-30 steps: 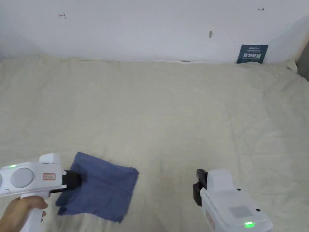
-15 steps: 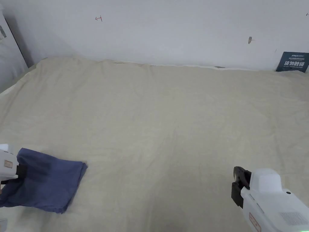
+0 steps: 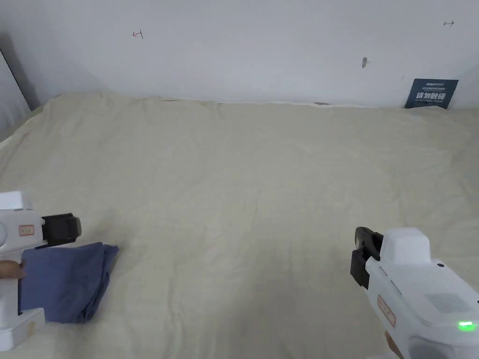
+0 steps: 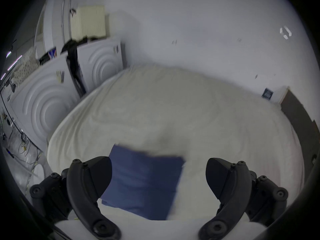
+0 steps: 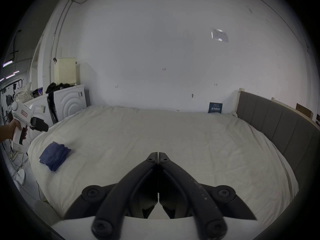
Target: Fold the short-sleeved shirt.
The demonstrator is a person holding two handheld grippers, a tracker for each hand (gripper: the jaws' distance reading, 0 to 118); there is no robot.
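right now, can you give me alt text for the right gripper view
Shut black tongs point across a cream bed. A folded blue shirt lies at its left edge, below the other tongs held in a hand.

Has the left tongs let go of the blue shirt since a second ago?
Yes. The left tongs have lifted off the blue shirt, now open above it; the shirt lies on the bed.

Plain dark blue shirt (image 3: 65, 280), folded, on cream bedsheet (image 3: 262, 187) of no pattern. White bodies and black jaws on left gripper (image 4: 158, 176) and right gripper (image 5: 158, 154). Behind the bedsheet, white wall (image 3: 243, 46); against it, dark blue sign (image 3: 431, 93) with pale lettering. Beside the bedsheet, grey headboard (image 5: 277, 122).
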